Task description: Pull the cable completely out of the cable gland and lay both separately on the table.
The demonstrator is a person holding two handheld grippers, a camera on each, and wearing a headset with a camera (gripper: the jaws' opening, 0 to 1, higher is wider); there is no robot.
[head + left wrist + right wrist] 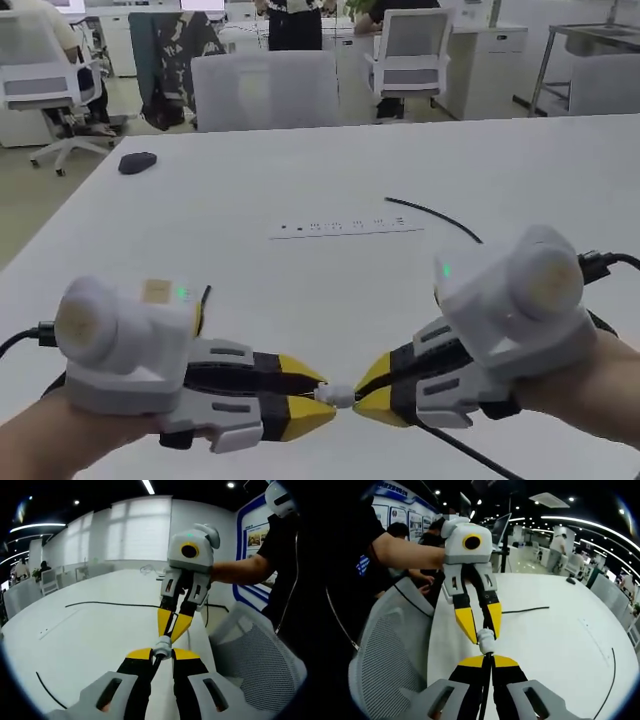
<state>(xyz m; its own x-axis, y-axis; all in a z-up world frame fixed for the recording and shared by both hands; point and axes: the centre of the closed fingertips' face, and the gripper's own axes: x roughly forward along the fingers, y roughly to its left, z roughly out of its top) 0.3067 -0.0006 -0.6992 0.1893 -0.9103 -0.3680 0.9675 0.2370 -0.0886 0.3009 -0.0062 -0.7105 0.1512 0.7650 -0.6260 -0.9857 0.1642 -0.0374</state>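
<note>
1. Low at the centre of the head view, the left gripper [322,398] is clamped on the white cable gland [336,394], held just above the table [300,180].
2. The right gripper [362,392] pinches the black cable [460,452] right beside the gland — tips nearly touching.
3. Best to draw the hands apart in line with the cable, gland held steady — a sideways pull may jam it.

left gripper [162,653] clamps cable gland [162,646] | right gripper [169,636] clamps cable [171,625] | tips almost touching
</note>
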